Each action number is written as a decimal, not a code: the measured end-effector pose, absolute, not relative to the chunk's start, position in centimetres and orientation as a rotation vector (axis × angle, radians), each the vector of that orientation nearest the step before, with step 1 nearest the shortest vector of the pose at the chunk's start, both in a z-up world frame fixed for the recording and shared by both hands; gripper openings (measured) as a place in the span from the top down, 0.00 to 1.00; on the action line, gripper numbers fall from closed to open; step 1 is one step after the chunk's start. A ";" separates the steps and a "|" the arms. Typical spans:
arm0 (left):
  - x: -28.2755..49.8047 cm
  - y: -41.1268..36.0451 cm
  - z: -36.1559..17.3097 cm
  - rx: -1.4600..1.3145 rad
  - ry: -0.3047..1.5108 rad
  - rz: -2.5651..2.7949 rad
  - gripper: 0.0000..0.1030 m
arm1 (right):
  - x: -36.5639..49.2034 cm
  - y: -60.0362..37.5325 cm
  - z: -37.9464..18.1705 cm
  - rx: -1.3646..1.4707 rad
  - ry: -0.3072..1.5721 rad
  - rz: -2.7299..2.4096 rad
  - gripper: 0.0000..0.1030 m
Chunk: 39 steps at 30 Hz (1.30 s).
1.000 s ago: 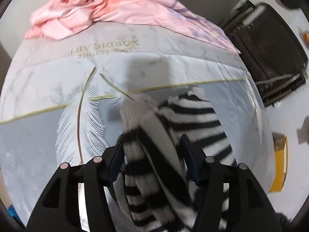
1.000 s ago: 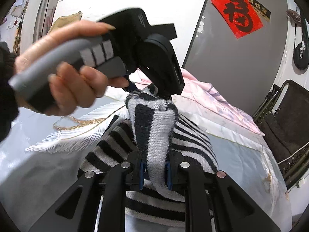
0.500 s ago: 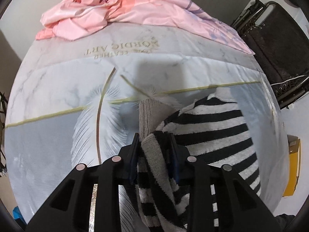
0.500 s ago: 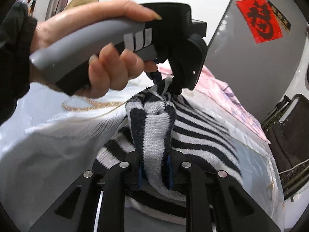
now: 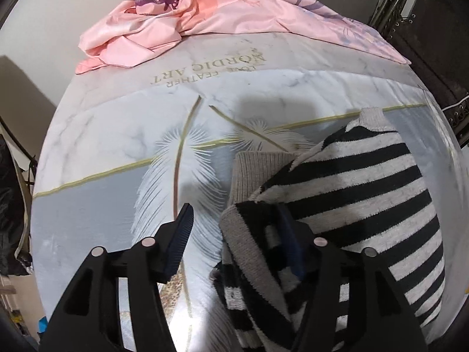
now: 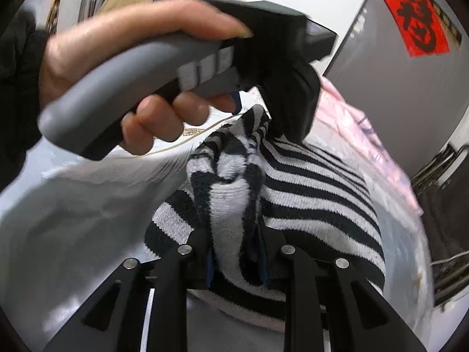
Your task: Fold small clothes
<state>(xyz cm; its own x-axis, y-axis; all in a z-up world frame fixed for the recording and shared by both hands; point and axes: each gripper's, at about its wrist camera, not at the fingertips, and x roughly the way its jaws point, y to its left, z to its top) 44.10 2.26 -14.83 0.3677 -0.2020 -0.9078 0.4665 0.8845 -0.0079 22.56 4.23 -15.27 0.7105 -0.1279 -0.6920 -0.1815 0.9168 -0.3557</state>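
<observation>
Left gripper (image 5: pixel 234 234): jaws apart, left finger bare over the bedsheet (image 5: pixel 117 152), right finger half buried under a fold of the striped sweater (image 5: pixel 366 193).

Striped sweater: knit, black and off-white horizontal bands, fuzzy surface with some pilling; plain beige ribbed hem showing ahead of the left gripper, a small beige cuff or collar at the far end. It lies bunched on the bed, ahead and to the right of the left gripper.

Bedsheet: grey and marble-white, gold lines, white feather print, lettering (reads upside down from here). Pink cloth (image 5: pixel 187 20) crumpled at the far edge.

Hand (image 6: pixel 123 67): wrapped round the grey handle of the left gripper, above the sweater in the right wrist view.

Right gripper (image 6: pixel 236 252): jaws clamped on a raised, doubled ridge of the sweater.

Red paper sign (image 6: pixel 419 20): on the grey wall, far right.
</observation>
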 end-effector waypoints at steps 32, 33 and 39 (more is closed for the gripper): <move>31.4 5.0 -15.8 0.184 1.031 -0.449 0.28 | 25.6 -9.9 -14.5 -0.002 0.830 -0.027 0.78; 31.3 5.0 -15.9 0.180 1.030 -0.443 0.26 | 25.6 -10.0 -14.5 -0.001 0.827 -0.027 0.78; 31.4 4.8 -15.0 0.205 1.026 -0.411 0.27 | 25.6 -10.6 -14.2 0.019 0.833 -0.006 0.78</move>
<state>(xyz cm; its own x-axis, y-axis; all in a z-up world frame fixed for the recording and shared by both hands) 31.40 4.80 -14.97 0.4507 -0.2350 -0.8612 0.4241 0.9053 -0.0251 25.63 -10.57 -14.21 0.6725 0.0021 -0.7401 0.0129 0.9998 0.0145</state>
